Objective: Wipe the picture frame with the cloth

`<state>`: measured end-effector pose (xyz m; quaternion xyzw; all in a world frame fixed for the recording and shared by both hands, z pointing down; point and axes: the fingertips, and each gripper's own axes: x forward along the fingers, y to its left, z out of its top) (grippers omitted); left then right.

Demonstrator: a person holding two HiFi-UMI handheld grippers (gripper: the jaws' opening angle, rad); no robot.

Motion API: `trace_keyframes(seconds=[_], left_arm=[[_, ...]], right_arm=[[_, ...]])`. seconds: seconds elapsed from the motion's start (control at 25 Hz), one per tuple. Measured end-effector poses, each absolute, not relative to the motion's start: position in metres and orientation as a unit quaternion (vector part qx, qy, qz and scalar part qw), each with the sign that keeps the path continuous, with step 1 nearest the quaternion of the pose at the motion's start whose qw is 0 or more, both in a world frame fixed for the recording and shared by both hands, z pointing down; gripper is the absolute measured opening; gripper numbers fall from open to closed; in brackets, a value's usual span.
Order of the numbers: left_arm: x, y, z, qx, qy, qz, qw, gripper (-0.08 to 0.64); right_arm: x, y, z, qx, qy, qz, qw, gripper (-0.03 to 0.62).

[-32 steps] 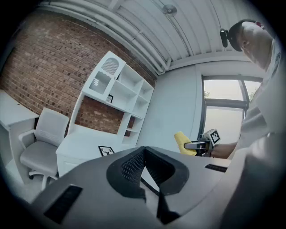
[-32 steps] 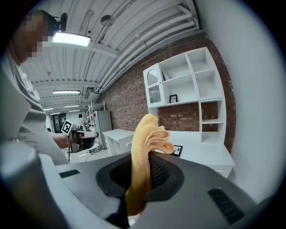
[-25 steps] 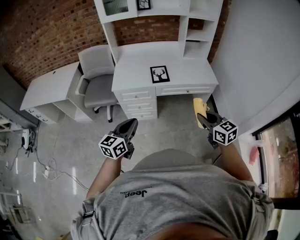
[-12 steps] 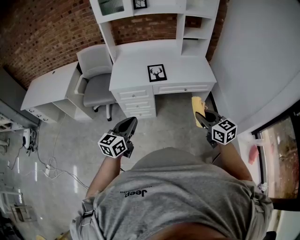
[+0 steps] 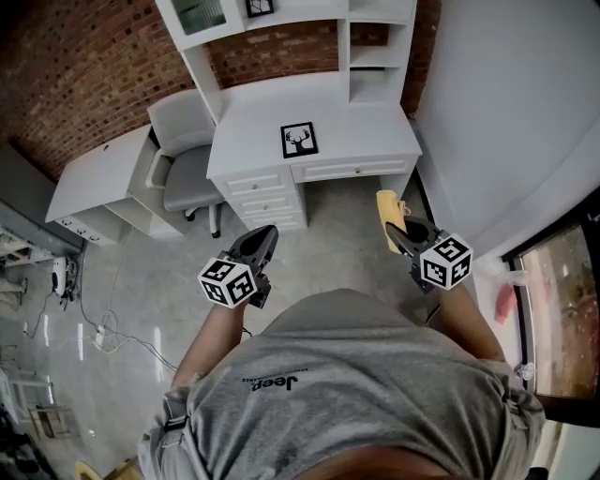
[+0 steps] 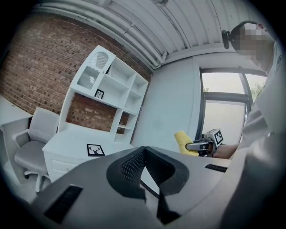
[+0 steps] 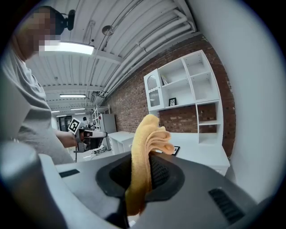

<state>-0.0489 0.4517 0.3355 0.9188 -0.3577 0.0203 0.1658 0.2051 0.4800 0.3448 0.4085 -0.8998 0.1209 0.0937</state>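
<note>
A black picture frame (image 5: pixel 298 140) with a deer print lies flat on the white desk (image 5: pixel 361 136), far ahead of both grippers. It also shows as a small frame (image 6: pixel 94 150) in the left gripper view and as a frame (image 7: pixel 174 150) half hidden behind the cloth in the right gripper view. My right gripper (image 5: pixel 392 231) is shut on a folded yellow cloth (image 5: pixel 387 206), which stands up from the jaws as a tall cloth (image 7: pixel 146 143). My left gripper (image 5: pixel 264 234) is held over the floor, jaws shut with nothing in them; its gripper (image 6: pixel 143 150) points toward the desk.
A grey office chair (image 5: pixel 183 164) stands left of the desk, beside a low white side table (image 5: pixel 94 178). A white hutch with shelves (image 5: pixel 281 23) holds a second small frame (image 5: pixel 260 7). A white wall (image 5: pixel 506 103) is at the right; cables (image 5: pixel 103 333) lie on the floor.
The desk and frame have drifted up and left in the head view as the person shifts. Both grippers stay held as before, the right still holding the cloth.
</note>
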Motion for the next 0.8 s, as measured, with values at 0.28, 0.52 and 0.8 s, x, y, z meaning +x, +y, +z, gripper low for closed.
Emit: trace_keyframes(seconds=[0.28, 0.52, 0.8], left_arm=[[0.000, 0.453, 0.341, 0.920, -0.349, 0.031, 0.173, 0.018], [-0.007, 0.427, 0.355, 0.916, -0.354, 0.039, 0.182, 0.018], [-0.045, 0.334, 0.381, 0.919, -0.342, 0.029, 0.195, 0.018]], right_arm=[[0.248, 0.483, 0.357, 0.404, -0.900, 0.131, 0.092, 0.057], [0.238, 0.453, 0.370, 0.393, -0.904, 0.135, 0.098, 0.057], [0.198, 0.363, 0.383, 0.397, -0.901, 0.132, 0.112, 0.057]])
